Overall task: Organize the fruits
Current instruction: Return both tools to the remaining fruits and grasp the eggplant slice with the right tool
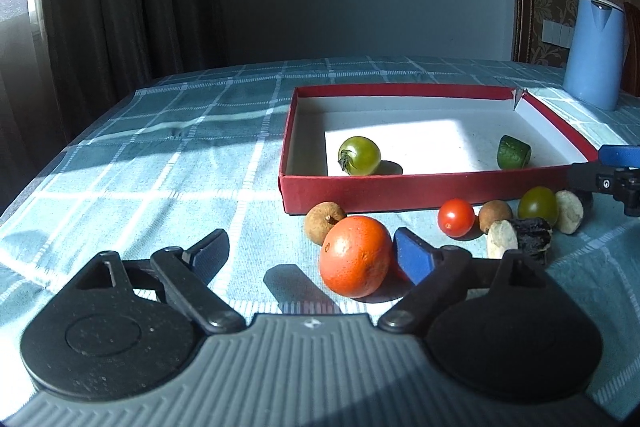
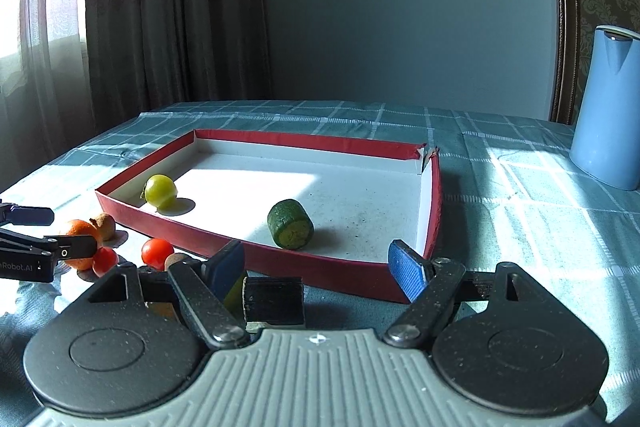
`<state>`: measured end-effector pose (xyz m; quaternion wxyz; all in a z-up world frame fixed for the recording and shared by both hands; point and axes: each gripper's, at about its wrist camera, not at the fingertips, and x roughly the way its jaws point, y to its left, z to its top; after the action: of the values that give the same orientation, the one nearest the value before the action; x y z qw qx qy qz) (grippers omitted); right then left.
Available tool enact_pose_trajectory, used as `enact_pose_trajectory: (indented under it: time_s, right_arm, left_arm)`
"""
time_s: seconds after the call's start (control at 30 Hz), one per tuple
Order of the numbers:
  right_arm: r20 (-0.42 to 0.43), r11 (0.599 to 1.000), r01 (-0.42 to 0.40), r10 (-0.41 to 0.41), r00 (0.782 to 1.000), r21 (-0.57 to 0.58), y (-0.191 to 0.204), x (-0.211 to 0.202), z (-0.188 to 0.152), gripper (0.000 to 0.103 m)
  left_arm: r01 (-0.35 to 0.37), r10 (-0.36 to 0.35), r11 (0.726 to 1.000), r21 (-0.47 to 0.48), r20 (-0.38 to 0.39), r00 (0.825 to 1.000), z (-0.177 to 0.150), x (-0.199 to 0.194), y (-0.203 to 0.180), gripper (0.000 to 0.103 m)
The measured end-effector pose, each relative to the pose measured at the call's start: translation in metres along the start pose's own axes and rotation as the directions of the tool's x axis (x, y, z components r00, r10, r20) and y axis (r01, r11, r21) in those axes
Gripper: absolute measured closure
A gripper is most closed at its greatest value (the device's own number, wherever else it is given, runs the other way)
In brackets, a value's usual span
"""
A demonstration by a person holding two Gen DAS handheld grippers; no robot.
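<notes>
A red box (image 1: pixel 420 187) (image 2: pixel 320 265) with a white floor holds a green tomato (image 1: pixel 359 155) (image 2: pixel 160 189) and a cucumber piece (image 1: pixel 513 152) (image 2: pixel 291 224). In front of it on the cloth lie an orange (image 1: pixel 355 261) (image 2: pixel 78 227), a longan (image 1: pixel 324 221), a red cherry tomato (image 1: pixel 456 217) (image 2: pixel 157 252), another longan (image 1: pixel 495 214), a green tomato (image 1: pixel 538 205), pale pieces (image 1: pixel 502 245) and a dark piece (image 1: pixel 534 233). My left gripper (image 1: pixel 312 255) is open, the orange between its fingers. My right gripper (image 2: pixel 320 265) is open at the box's near wall.
A blue jug (image 1: pixel 595 53) (image 2: pixel 608 107) stands at the back right on the checked teal tablecloth (image 1: pixel 160 167). Curtains hang behind the table on the left. A dark block (image 2: pixel 273 301) lies just under my right gripper.
</notes>
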<state>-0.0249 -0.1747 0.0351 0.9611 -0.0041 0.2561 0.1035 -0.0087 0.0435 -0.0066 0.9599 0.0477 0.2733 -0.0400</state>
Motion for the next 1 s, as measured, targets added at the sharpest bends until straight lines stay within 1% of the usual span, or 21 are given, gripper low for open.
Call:
enact_pose_trajectory:
  time_s: [0.1,0.2,0.3,0.37,0.5,0.57,0.6,0.63,0.7,0.77,0.87,0.93,0.97,1.0]
  right_arm:
    - [0.011,1.000,-0.006,0.006,1.000,-0.017,0.003,-0.008,-0.005,0.024]
    - [-0.019,0.999,-0.009,0.008,1.000,-0.043,0.008,-0.009,-0.011,0.024]
    - [-0.036,0.998,-0.015,0.013,0.999,-0.064,0.011,-0.009,-0.014,0.024]
    - [-0.042,0.998,-0.018,0.015,0.999,-0.064,0.011,-0.008,-0.015,0.024]
    - [-0.096,0.998,-0.034,0.029,0.995,-0.052,0.009,0.001,-0.014,0.024]
    - [-0.128,0.998,-0.053,0.047,0.991,-0.041,0.009,0.006,-0.014,0.024]
    - [-0.139,0.998,-0.052,0.047,0.989,-0.030,0.008,0.009,-0.014,0.024]
    - [-0.153,0.999,-0.045,0.041,0.987,-0.020,0.007,0.012,-0.013,0.024]
    - [-0.167,1.000,-0.026,0.026,0.986,0.000,0.004,0.016,-0.013,0.025]
    - [-0.171,1.000,-0.015,0.015,0.985,0.002,0.004,0.020,-0.011,0.025]
    - [-0.178,0.999,-0.003,-0.004,0.984,-0.039,0.010,0.024,-0.010,0.024]
    - [-0.177,0.998,-0.008,-0.002,0.984,-0.057,0.014,0.025,-0.009,0.024]
    - [-0.176,0.998,-0.011,-0.001,0.984,-0.063,0.015,0.026,-0.009,0.025]
    - [-0.175,0.998,-0.017,0.005,0.985,-0.065,0.015,0.026,-0.009,0.029]
  left_arm:
    - [-0.001,0.001,1.000,-0.004,0.000,1.000,0.000,0.000,0.000,0.015]
    - [-0.007,0.007,1.000,0.008,0.007,1.000,-0.001,0.000,-0.002,0.015]
    - [0.009,-0.009,1.000,0.019,0.015,1.000,-0.001,-0.002,-0.003,0.022]
    - [0.009,-0.009,1.000,0.023,0.017,1.000,-0.001,-0.002,-0.004,0.023]
    - [0.011,-0.012,1.000,0.029,0.021,1.000,-0.002,-0.003,-0.005,0.026]
    - [0.018,-0.019,0.999,0.033,0.023,1.000,-0.002,-0.003,-0.006,0.029]
    - [0.021,-0.022,0.999,0.036,0.024,0.999,-0.002,-0.003,-0.006,0.033]
    - [0.030,-0.031,0.999,0.043,0.027,0.999,-0.002,-0.004,-0.007,0.039]
    - [0.037,-0.039,0.998,0.058,0.032,0.999,-0.003,-0.005,-0.010,0.043]
    - [0.036,-0.038,0.997,0.062,0.033,0.999,-0.003,-0.005,-0.011,0.043]
    - [0.047,-0.049,0.998,0.049,0.031,0.998,-0.003,-0.003,-0.008,0.044]
    - [0.047,-0.048,0.998,0.049,0.032,0.998,-0.003,-0.003,-0.008,0.044]
    - [0.045,-0.046,0.998,0.052,0.033,0.998,-0.003,-0.003,-0.009,0.044]
    - [0.042,-0.044,0.998,0.055,0.035,0.998,-0.003,-0.003,-0.010,0.043]
